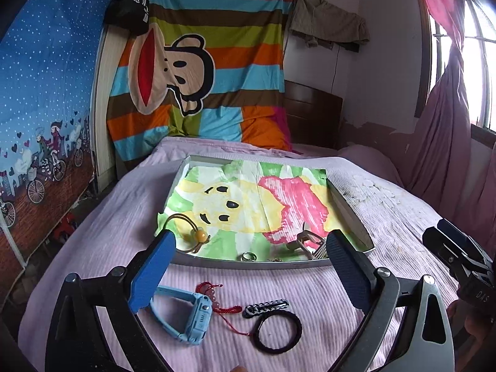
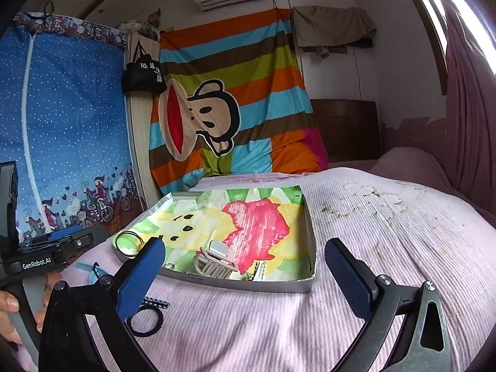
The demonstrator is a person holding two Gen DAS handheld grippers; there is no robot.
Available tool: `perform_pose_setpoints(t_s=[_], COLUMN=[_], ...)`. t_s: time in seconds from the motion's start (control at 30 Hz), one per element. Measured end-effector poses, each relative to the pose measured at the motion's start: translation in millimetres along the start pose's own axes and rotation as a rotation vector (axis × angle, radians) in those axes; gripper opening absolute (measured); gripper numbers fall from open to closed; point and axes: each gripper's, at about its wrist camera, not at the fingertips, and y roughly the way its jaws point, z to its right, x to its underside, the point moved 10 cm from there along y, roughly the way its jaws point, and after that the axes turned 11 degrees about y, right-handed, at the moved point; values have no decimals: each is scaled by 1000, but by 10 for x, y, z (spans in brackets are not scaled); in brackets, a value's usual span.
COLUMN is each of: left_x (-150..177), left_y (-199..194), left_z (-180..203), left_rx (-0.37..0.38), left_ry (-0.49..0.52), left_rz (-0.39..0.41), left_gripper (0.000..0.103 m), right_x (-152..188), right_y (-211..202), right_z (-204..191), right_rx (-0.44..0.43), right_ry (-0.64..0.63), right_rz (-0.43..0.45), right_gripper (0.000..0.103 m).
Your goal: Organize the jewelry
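Observation:
A shallow grey tray (image 1: 248, 264) lined with a cartoon cloth lies on the bed. In it are a hair tie with a yellow bead (image 1: 198, 234), a ring (image 1: 249, 256) and a beige claw clip (image 2: 214, 266). On the pink bedspread before the tray lie a blue watch (image 1: 193, 317), a red cord bracelet (image 1: 217, 294), a black-and-white braided piece (image 1: 265, 305) and a black hair ring (image 1: 278, 330). My left gripper (image 1: 248, 279) is open and empty above these. My right gripper (image 2: 245, 276) is open and empty, in front of the tray's near right corner.
The pink bedspread (image 2: 387, 248) spreads to the right of the tray (image 2: 310, 241). A striped monkey sheet (image 1: 201, 71) hangs at the head of the bed. A blue wardrobe (image 2: 62, 124) stands on the left, pink curtains (image 1: 449, 124) on the right.

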Motion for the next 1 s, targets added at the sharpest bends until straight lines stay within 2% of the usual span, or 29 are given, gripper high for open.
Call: perform_pose_setpoints(t_s=[0.27, 0.5, 0.73, 1.0], left_x=[-23, 83, 296, 535], left_y=[-612, -964, -1151, -1158], left_z=[-58, -57, -87, -194], left_rx=[-41, -68, -91, -114], left_ry=[35, 59, 95, 96], left_rz=[82, 117, 115, 87], left_gripper=[95, 96, 96, 96], right_x=[44, 144, 305, 493], right_y=[-318, -502, -570, -520], right_z=[-253, -398, -502, -604], right_rx=[-19, -41, -57, -75], right_ry=[-29, -51, -85, -118], right_rz=[63, 95, 98, 62], right_gripper=[103, 103, 103, 103])
